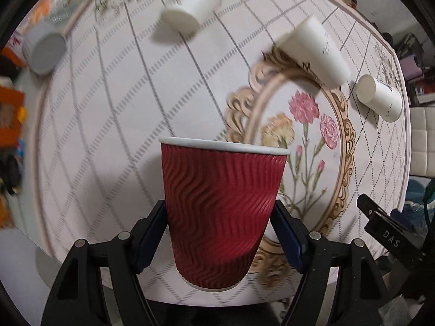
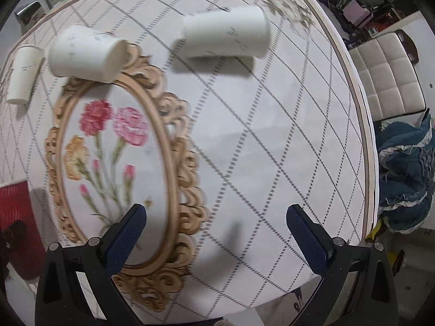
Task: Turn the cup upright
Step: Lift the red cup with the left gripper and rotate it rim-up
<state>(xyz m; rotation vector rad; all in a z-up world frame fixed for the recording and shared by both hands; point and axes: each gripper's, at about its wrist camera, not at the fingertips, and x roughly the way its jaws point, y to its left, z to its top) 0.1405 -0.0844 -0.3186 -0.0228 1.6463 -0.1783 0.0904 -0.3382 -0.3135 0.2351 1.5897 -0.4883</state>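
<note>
one red ripple-wall paper cup (image 1: 221,212); three white paper cups (image 1: 194,2) (image 1: 315,50) (image 1: 379,97) on their sides; one grey-lidded container (image 1: 44,49); one floral tablecloth (image 2: 258,135).

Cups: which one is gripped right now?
The red ripple cup, clamped in the left gripper, rim up. The white cups lie loose on the table; the right gripper is empty.

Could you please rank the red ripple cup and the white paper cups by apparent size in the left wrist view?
1. Red ripple cup, nearest the camera.
2. Middle white cup.
3. Left white cup, similar.
4. Right white cup.
</note>
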